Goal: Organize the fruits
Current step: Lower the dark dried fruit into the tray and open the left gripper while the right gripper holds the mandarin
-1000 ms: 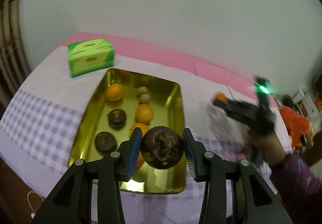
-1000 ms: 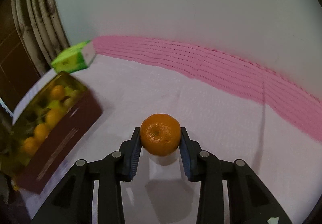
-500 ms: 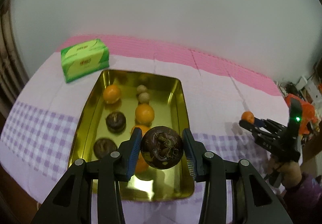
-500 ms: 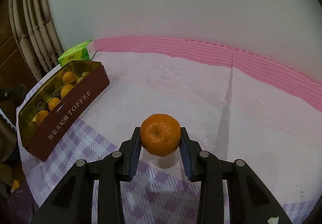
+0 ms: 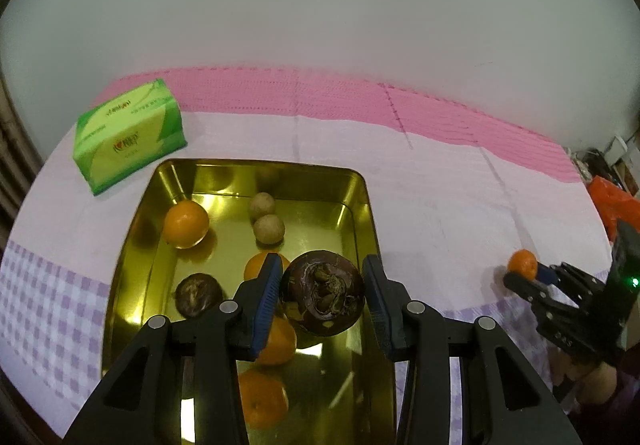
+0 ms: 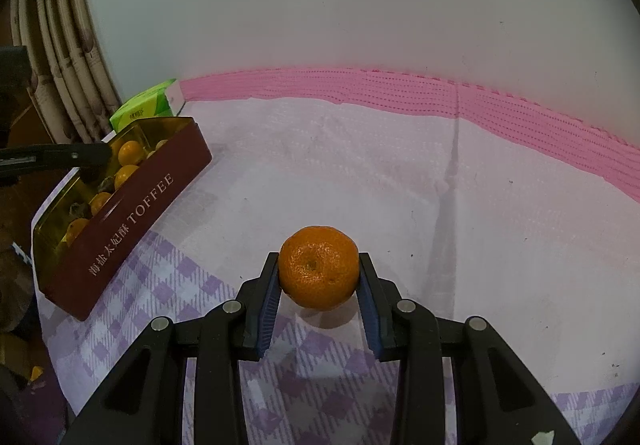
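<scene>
I have the tin point(image 5: 362, 201) as my mark. Over its near half my left gripper point(image 5: 322, 295) pinches a mangosteen point(image 5: 322, 293); next, lower and release beside the others. Well right of it, my right gripper point(image 6: 318, 277) clamps a tangerine point(image 6: 318, 271).

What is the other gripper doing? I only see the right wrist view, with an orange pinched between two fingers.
Observer: The left gripper grips a dark mangosteen above the gold tin.
Visitor: Any more dark ones inside?
Observer: One dark fruit lies on the tin floor, left of that gripper.
Visitor: Where am I from over there?
Observer: Your right gripper and its orange are off to the tin's right, over the cloth.
</scene>
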